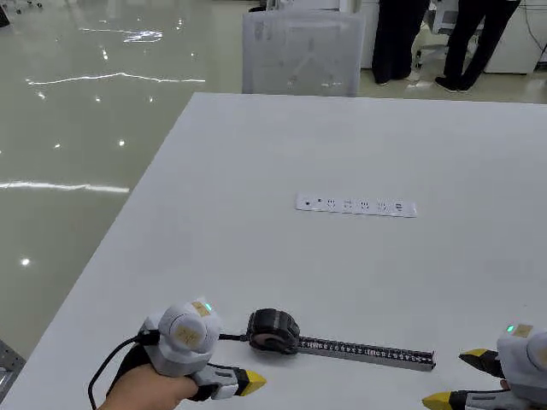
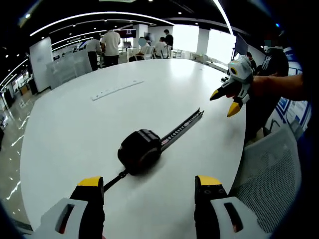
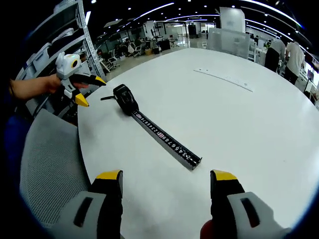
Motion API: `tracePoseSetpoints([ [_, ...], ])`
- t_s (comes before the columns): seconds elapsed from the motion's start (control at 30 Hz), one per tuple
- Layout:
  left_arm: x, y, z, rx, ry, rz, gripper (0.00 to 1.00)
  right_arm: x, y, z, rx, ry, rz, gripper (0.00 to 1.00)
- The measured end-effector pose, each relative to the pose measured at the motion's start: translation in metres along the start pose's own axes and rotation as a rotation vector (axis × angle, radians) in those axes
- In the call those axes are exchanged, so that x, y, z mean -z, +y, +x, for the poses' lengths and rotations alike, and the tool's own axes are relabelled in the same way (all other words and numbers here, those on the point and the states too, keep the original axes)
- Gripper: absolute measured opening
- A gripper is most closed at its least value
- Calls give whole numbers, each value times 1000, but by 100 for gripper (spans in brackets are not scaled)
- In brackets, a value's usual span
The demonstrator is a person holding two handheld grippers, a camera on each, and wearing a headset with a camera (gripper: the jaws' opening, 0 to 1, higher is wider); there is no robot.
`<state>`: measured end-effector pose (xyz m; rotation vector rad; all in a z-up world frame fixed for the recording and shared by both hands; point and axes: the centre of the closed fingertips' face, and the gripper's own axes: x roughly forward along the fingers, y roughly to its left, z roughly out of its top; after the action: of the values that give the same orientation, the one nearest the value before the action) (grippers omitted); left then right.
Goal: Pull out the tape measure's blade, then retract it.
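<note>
White surface carried the tape measure near its front edge, blade drawn out toward three o'clock. Left gripper at seven o'clock and right gripper at four o'clock from it gaped, holding nothing.

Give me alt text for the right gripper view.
A black tape measure lies on a white table, its blade extended toward the open right claw. The left claw, also open, hovers near the case.

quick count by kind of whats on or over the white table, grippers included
tape measure: 1
power strip: 1
grippers: 2, left gripper and right gripper, both open
total: 4
</note>
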<state>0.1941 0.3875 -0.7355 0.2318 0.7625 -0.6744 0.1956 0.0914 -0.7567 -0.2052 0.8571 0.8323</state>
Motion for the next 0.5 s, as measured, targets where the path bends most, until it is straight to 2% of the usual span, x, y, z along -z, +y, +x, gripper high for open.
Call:
tracePoseSetpoints([
  [0.1, 0, -2, -6, -6, -11, -22, 72, 0, 9, -6, 20, -10, 21, 75],
  [0.4, 3, -18, -22, -14, -41, -75, 76, 6, 40, -27, 58, -34, 81, 81],
  [0.5, 5, -22, -27, -13, -50, -97, 76, 6, 44, -32, 77, -55, 95, 83],
])
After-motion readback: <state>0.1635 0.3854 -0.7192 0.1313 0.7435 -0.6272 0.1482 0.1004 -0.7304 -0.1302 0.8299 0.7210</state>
